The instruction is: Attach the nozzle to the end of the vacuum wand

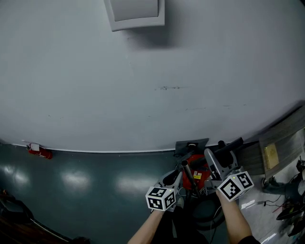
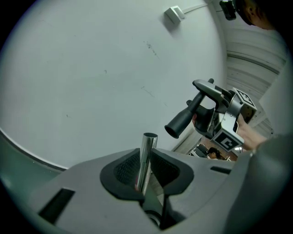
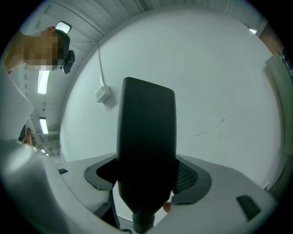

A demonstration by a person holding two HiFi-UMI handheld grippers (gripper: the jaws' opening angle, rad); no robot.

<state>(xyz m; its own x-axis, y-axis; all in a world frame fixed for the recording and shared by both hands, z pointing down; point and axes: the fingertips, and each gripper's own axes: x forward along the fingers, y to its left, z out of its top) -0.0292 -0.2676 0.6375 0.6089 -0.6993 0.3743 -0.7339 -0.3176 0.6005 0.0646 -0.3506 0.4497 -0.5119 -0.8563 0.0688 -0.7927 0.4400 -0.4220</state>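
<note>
A thin shiny metal wand (image 2: 145, 157) stands upright between the pads of my left gripper (image 2: 145, 176). The jaws are slightly apart, and a pale slit shows beside the tube on its right. In the head view the wand (image 1: 186, 170) rises from the red vacuum body (image 1: 196, 174), with the left gripper (image 1: 177, 185) on it. My right gripper (image 3: 146, 183) is shut on the black nozzle (image 3: 146, 146), which fills the space between its pads. From the left gripper view the nozzle (image 2: 182, 121) hangs up and to the right of the wand's open end, apart from it.
A pale wall fills most of the views, with a white box (image 1: 136, 12) high on it. A small red object (image 1: 38, 151) lies at the wall's foot on the dark green floor (image 1: 86, 186). A wooden panel (image 1: 281, 143) and cables (image 1: 286, 200) sit at the right.
</note>
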